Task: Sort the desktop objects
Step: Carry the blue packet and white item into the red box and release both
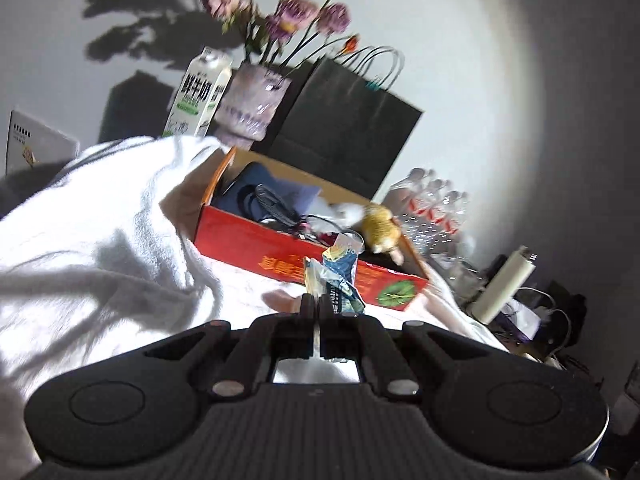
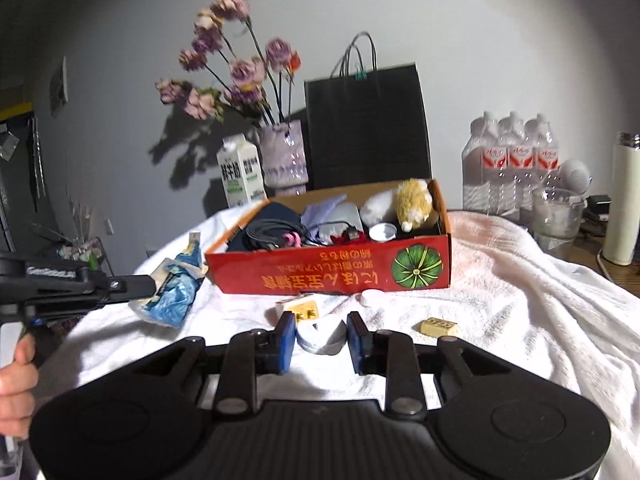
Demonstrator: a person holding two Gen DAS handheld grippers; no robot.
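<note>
Left gripper (image 1: 316, 300) clamped on blue wrapper (image 2: 176, 292), held up at nine o'clock of red box (image 2: 332, 268). Right gripper (image 2: 321, 334) apart around white tin (image 2: 320, 334), untouched. Thin crinkled wrapper likely to slip loose before reaching box.

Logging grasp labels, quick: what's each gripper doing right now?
Left gripper: shut on the blue snack wrapper.
Right gripper: open, fingers either side of the small round white container, not gripping it.

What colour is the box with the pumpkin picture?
Red-orange box, with a green pumpkin; clearest in the right wrist view.
</note>
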